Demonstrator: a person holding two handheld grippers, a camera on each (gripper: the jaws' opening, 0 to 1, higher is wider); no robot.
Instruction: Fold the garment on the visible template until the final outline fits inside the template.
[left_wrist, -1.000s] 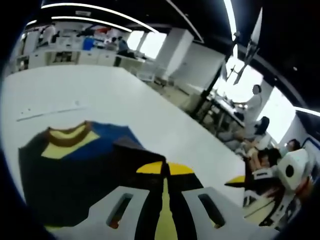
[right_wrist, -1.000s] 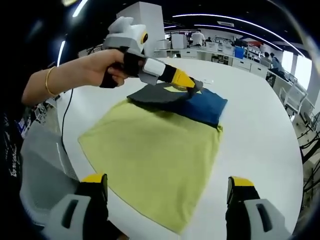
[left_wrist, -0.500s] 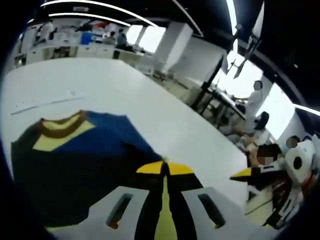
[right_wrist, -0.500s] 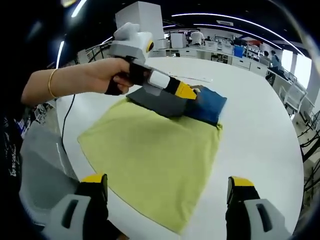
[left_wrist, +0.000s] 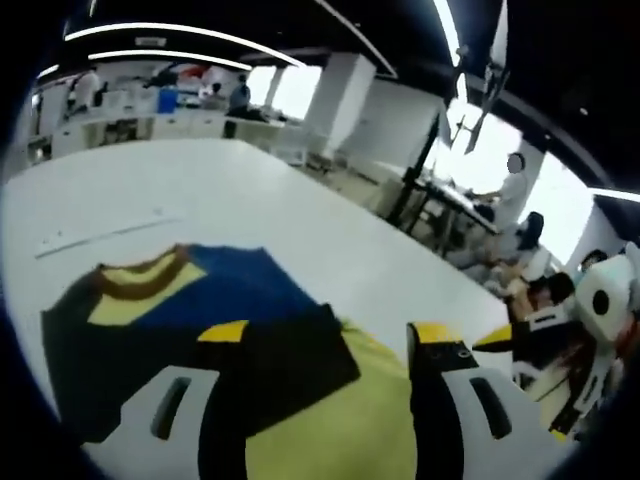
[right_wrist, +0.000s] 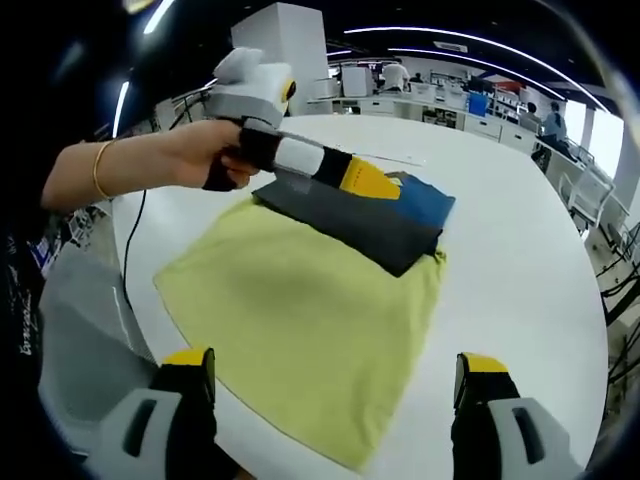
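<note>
Folded garment (right_wrist: 375, 225) lies on the far part of the yellow-green template (right_wrist: 300, 320), mid surface (right_wrist: 520, 260). Left tongs (left_wrist: 325, 345) gape over its dark flap; right tongs (right_wrist: 325, 385) gape, empty, above the near edge. Cloth looks light, limp, slide-prone: pinch at a fold edge or corner.

Left gripper view sits low and close over the folded garment (left_wrist: 190, 320). Right gripper view looks across from farther back. Both share the yellow template (right_wrist: 300, 330).

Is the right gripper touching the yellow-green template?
Apart. In the right gripper view, the right gripper has open jaws at the near table edge; white table shows between its tips and the template.
</note>
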